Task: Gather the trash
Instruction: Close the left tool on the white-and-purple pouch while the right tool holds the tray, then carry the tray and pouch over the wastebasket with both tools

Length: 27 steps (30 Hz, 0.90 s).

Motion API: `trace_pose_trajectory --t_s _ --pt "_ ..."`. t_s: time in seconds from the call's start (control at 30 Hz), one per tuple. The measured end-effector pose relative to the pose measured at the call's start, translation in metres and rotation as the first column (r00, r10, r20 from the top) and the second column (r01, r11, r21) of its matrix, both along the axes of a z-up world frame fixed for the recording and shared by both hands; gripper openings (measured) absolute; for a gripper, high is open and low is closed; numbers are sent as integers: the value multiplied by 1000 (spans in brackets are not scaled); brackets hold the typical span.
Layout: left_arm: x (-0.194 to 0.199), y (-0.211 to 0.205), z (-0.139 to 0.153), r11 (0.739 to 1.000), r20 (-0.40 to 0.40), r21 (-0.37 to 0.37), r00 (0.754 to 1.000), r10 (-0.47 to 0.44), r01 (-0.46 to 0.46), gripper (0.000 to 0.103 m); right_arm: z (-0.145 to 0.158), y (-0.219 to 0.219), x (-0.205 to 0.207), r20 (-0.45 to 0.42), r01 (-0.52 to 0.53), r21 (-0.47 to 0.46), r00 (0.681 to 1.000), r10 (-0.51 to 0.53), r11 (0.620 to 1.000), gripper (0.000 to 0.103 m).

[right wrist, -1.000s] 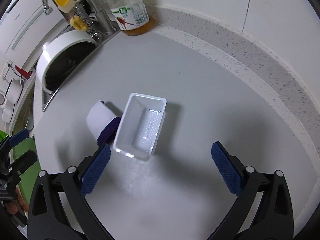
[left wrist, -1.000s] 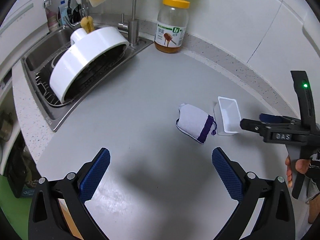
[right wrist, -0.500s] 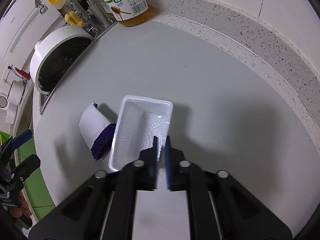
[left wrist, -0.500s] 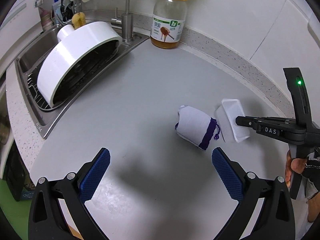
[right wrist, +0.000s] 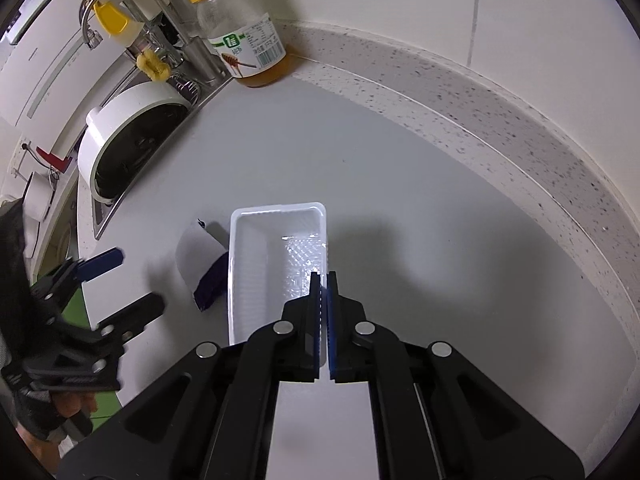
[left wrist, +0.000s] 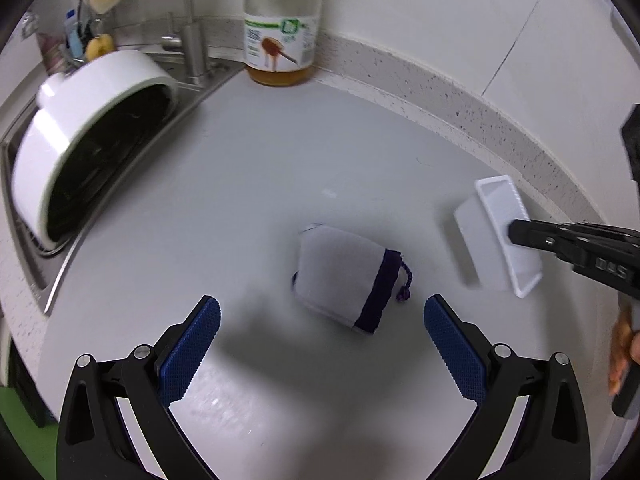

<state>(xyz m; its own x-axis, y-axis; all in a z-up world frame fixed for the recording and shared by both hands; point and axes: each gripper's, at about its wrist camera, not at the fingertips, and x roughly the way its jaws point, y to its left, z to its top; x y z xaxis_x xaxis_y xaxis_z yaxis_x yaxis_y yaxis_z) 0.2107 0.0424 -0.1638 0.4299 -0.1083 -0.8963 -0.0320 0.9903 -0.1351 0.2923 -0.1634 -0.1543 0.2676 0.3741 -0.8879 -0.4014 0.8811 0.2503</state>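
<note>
A white plastic tray [right wrist: 276,264] hangs tilted above the grey counter, its right wall pinched by my right gripper [right wrist: 323,276], which is shut on it. In the left wrist view the same tray [left wrist: 492,236] is lifted at the right, held by the right gripper [left wrist: 514,230]. A small grey pouch with a purple band and cord [left wrist: 344,278] lies on the counter just ahead of my left gripper [left wrist: 320,320], which is open with nothing between its blue pads. The pouch [right wrist: 200,260] shows partly behind the tray in the right wrist view, with the left gripper [right wrist: 120,284] to its left.
A honey jar with a yellow lid [left wrist: 282,28] stands at the back by the wall. A white pot [left wrist: 88,140] leans in the steel sink [left wrist: 24,264] at the left, beside the tap [left wrist: 192,40]. A speckled ledge [left wrist: 460,112] runs along the back right.
The right gripper closed on the tray's wall and lifted it off the counter, away from the pouch. The left gripper moved forward and down toward the pouch.
</note>
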Motion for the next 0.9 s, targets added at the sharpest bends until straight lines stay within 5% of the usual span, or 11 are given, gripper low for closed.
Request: trace_pose_trajectory --t_s 0.2,0.27,0.33,0.53,0.9 --pt "15 -11 -21 999 3 32 1000 -14 14 97 2 -19 -5 0 23 -4 1000 -23 1000 2" --pt "18 -11 -29 1000 -13 27 1000 -8 9 82 3 -23 -6 2 30 -4 1000 -30 1000 2" --pt "20 -9 -35 1000 -29 21 1000 -1 2 56 5 -27 -7 5 34 -3 999 -34 999 2" --pt "13 -8 -34 1000 -25 7 1000 19 -18 14 8 -31 -16 13 25 6 1000 -25 1000 2" --pt "-67 -4 25 997 37 -21 996 81 -80 12 36 -16 -62 54 -111 2 992 111 994 2"
